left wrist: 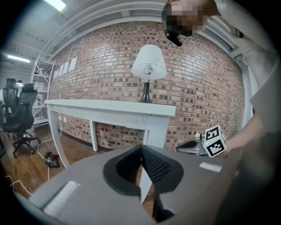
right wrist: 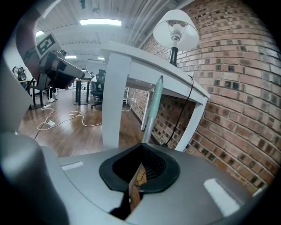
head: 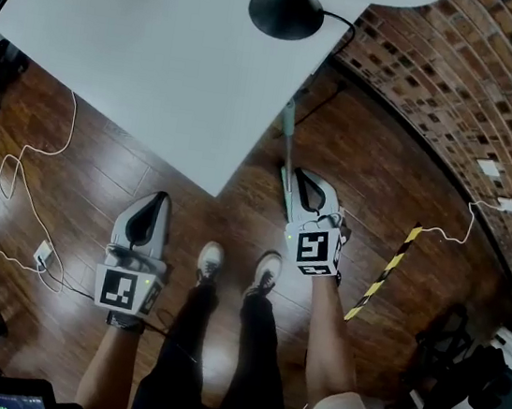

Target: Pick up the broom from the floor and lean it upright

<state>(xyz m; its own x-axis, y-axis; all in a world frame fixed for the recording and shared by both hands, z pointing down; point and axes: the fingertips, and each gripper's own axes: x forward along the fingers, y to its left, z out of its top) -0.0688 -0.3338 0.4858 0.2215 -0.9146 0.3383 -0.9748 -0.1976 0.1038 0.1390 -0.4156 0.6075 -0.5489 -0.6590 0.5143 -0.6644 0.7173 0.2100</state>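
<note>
Honestly, the right claw (right wrist: 140, 154) is clenched on nothing, with its pads pressed together. The broom handle (right wrist: 151, 110) is seen just ahead of its tips, stood upright and apparently propped against the table edge (right wrist: 131, 52) above. It could probably be sent sliding off that corner by one careless knock from the claw. The left claw (left wrist: 141, 151), off to its left, is clenched empty too.

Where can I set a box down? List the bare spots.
Table left of the lamp: bare. Floor between broom and brick wall: bare. Crowded: cables on the left, chairs lower right.
</note>
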